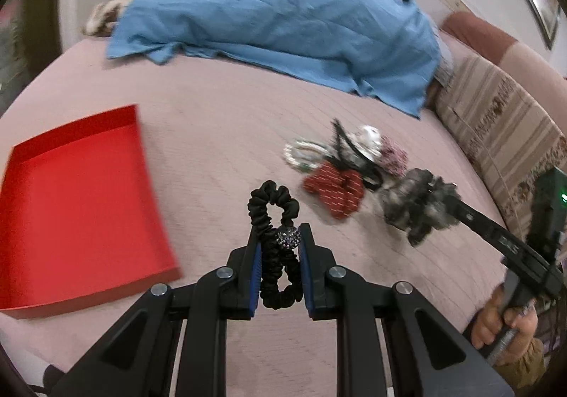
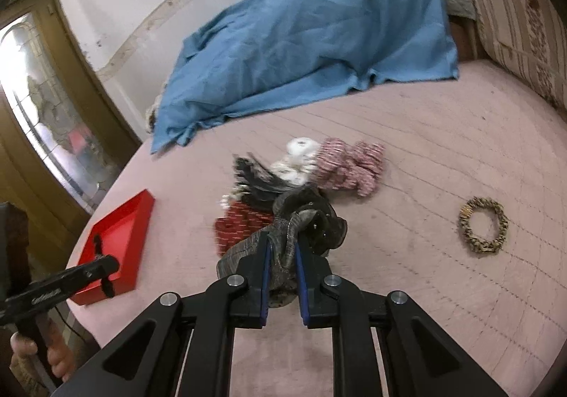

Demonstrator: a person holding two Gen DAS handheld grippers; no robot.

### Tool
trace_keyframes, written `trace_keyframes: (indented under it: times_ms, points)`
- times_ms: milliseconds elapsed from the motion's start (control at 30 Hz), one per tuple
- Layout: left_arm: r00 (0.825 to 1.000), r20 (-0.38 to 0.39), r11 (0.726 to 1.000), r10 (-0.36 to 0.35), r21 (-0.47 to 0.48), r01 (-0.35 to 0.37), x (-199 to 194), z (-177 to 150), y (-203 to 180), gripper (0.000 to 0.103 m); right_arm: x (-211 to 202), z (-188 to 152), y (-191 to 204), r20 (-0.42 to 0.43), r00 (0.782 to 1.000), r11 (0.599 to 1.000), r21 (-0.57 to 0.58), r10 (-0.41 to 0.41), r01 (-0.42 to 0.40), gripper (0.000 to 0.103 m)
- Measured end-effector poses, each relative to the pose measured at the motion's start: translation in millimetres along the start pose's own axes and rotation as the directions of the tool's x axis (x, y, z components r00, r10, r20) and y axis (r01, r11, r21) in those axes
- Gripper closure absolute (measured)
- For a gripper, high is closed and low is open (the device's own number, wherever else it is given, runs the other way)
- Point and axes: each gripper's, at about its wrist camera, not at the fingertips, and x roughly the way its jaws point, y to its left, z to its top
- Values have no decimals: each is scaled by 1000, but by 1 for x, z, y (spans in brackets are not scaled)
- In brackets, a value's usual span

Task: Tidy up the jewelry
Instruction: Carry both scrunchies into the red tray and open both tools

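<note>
Left wrist view: a shallow, smooth red tray point(image 1: 81, 205) is seen at nine o'clock on the quilted pink bedspread point(image 1: 219, 120), while a ruffled black satin scrunchie point(image 1: 273, 241) with one sparkly bead is pinched in the left gripper point(image 1: 280, 248). At two o'clock one heap of hair ties point(image 1: 340, 163) lies before a crumpled blue cloth point(image 1: 283, 21). Right wrist view: a fuzzy grey-brown scrunchie point(image 2: 301, 223) is clamped by the right gripper point(image 2: 283, 255), and one leopard-print ring point(image 2: 482, 225) lies apart at three o'clock.
</note>
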Motion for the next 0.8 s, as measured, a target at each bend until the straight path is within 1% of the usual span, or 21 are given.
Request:
trace_keyframes:
  times_ms: [167,267,367,467,567,700,767,800]
  points:
    - [997,33,996,63,-60,-61,-19,-2,41,85,1,4,43,-12,999,996,-83,30,-31,90]
    - [993,41,989,107,-102,-102,-27,-4,71,85,9,7,75,-35,998,988,-138,61,-65,90]
    - [986,45,978,158,-143,-150,-34,-2,105,85,21,12,102,-67,993,980,-164,100,-110,90]
    - [981,39,968,188,-174,-178,-35,1,134,85,42,21,140,-119,981,966,-191,155,-176,90]
    - [978,21,956,208,-216,-199,-31,8,167,85,69,27,174,-170,967,951,-211,191,-225,90]
    - [974,8,945,228,-240,-220,-25,19,200,85,101,31,215,-210,956,936,-242,205,-254,90]
    - [971,2,940,240,-249,-232,-20,25,213,85,124,34,236,-231,950,931,-251,209,-265,90]
    - [970,-4,938,244,-253,-237,-17,30,222,85,130,35,241,-238,948,930,-252,210,-269,90]
